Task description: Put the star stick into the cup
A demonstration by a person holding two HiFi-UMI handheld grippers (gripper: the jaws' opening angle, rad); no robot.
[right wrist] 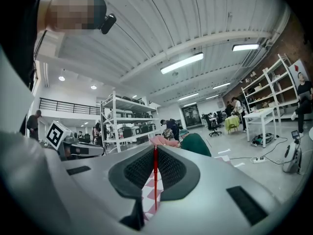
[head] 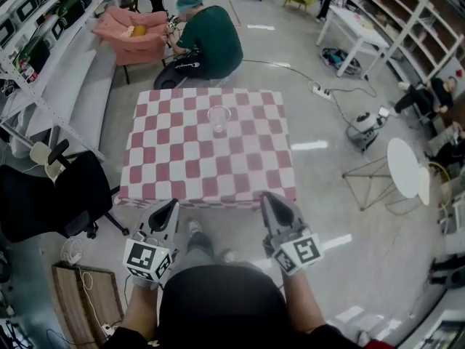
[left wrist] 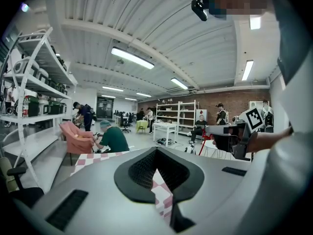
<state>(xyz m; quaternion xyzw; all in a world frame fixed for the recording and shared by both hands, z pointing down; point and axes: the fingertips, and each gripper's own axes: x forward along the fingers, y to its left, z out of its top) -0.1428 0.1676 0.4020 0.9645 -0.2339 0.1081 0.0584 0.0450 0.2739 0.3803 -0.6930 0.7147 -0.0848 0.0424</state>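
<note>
A clear cup stands upright on the red-and-white checked table, a little beyond its middle. Both grippers hover side by side just short of the table's near edge and point toward it. My right gripper is shut on a thin red stick, which runs straight up between its jaws in the right gripper view. The stick's star end is not visible. My left gripper has its jaws closed to a point with nothing between them; the left gripper view shows only checked cloth below them.
A person in a green top crouches on the floor just beyond the table's far edge, beside a pink armchair. A black office chair stands left of the table. A white round table and cables lie to the right.
</note>
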